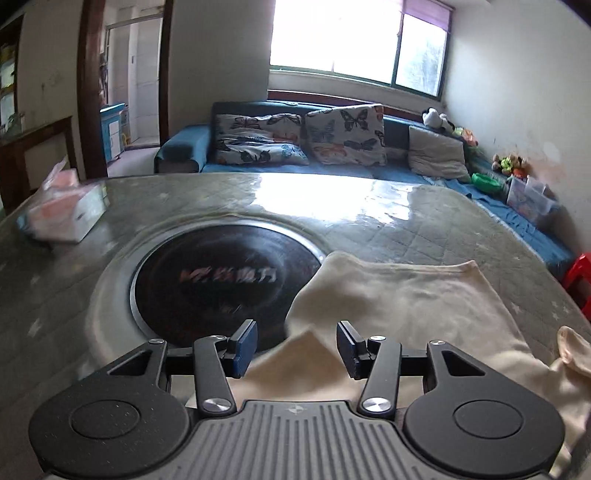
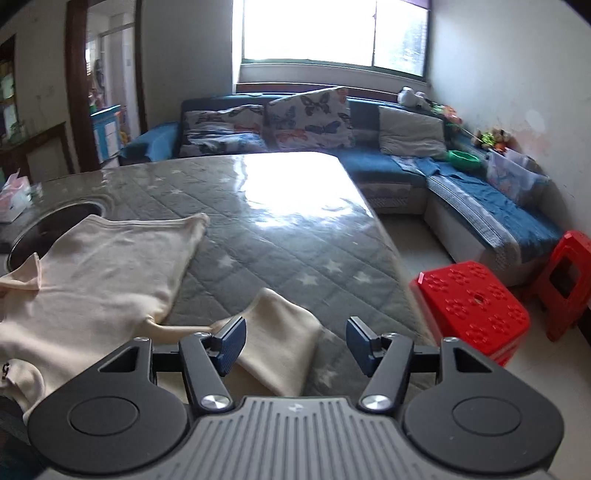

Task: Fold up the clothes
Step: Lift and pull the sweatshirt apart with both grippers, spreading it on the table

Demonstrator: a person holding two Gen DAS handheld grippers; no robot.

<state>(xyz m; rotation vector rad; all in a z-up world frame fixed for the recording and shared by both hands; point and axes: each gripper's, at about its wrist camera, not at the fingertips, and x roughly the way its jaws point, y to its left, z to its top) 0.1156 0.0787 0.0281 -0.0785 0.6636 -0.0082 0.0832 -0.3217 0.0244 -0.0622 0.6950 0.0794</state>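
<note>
Lying on bench: cream garment (image 2: pixel 92 280) spread flat on the near left part of the bench (image 2: pixel 280 236), over a grey quilted cover with white stars.
Garment, far edge: ribbed hem runs across the far side, one corner slightly lifted at the right.
Garment, near right: one sleeve (image 2: pixel 280 332) extends to the right, flat on the cover, its end lying below the right hand-held gripper.
Garment, near left: a folded corner (image 1: pixel 295 354) rises to a point below the left hand-held gripper; the cloth partly covers the rim of the round dark plate.
Left hand-held gripper (image 1: pixel 297 349): jaws spread, blue pads apart, nothing pinched; the cloth corner shows in the gap but no pad presses on it.
Right hand-held gripper (image 2: pixel 295 345): jaws spread, nothing pinched; the left pad sits over the sleeve, whether it touches I cannot tell.
Round dark plate (image 1: pixel 221 280): set into the bench, left of the garment, blurred lettering on it.
Tissue pack (image 1: pixel 62 210): far left of the bench, well apart from the garment.
Red stools (image 2: pixel 476 314): on the floor just right of the bench.
Sofa (image 2: pixel 369 162): blue, beyond the bench, with butterfly cushions (image 2: pixel 310 118).
Window (image 2: pixel 332 33): bright, above the sofa.
</note>
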